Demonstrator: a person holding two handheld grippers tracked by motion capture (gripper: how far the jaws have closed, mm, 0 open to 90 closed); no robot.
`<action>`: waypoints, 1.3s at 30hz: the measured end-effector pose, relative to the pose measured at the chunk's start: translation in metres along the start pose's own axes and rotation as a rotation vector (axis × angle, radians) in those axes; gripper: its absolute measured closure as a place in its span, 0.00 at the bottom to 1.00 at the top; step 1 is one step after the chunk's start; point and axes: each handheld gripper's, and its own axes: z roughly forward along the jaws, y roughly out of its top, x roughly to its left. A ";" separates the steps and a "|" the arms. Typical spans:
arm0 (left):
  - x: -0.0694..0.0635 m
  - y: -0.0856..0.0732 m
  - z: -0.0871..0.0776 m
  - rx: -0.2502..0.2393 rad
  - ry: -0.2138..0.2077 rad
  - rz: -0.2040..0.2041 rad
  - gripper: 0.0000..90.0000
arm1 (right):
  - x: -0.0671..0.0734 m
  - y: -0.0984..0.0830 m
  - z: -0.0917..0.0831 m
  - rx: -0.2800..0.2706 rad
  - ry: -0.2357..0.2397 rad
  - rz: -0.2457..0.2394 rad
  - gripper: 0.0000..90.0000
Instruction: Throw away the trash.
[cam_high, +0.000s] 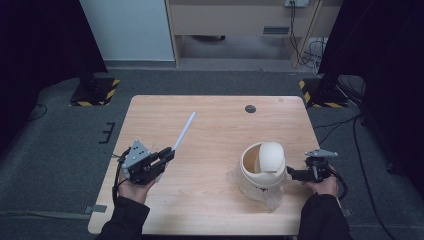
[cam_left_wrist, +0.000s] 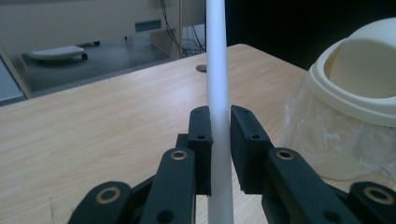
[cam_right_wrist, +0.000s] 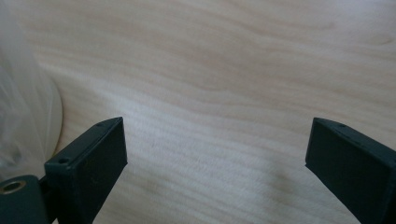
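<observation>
Fingers of the left gripper (cam_left_wrist: 219, 140) pinch a long white stick (cam_left_wrist: 217, 70) tight. From the high view, the stick (cam_high: 184, 131) points up and away over the wooden surface (cam_high: 220, 125), near its left side. The left gripper view shows the grip up close, with a cream bin with a swing lid (cam_left_wrist: 359, 88) and a clear bag just beside it. The right gripper (cam_high: 292, 174) sits right next to that bin (cam_high: 262, 170). Its fingers (cam_right_wrist: 88, 163) are wide apart with only bare wood between them.
</observation>
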 end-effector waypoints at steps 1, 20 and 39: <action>0.000 0.001 -0.001 -0.008 -0.002 0.002 0.87 | 0.000 0.000 0.000 0.000 0.000 0.000 0.07; -0.014 0.016 -0.011 -0.088 -0.033 0.033 0.87 | 0.004 0.043 -0.051 -0.384 -0.059 0.047 0.12; -0.021 0.020 -0.014 -0.119 -0.046 0.056 0.87 | 0.033 0.086 -0.115 -0.638 0.028 -0.009 0.16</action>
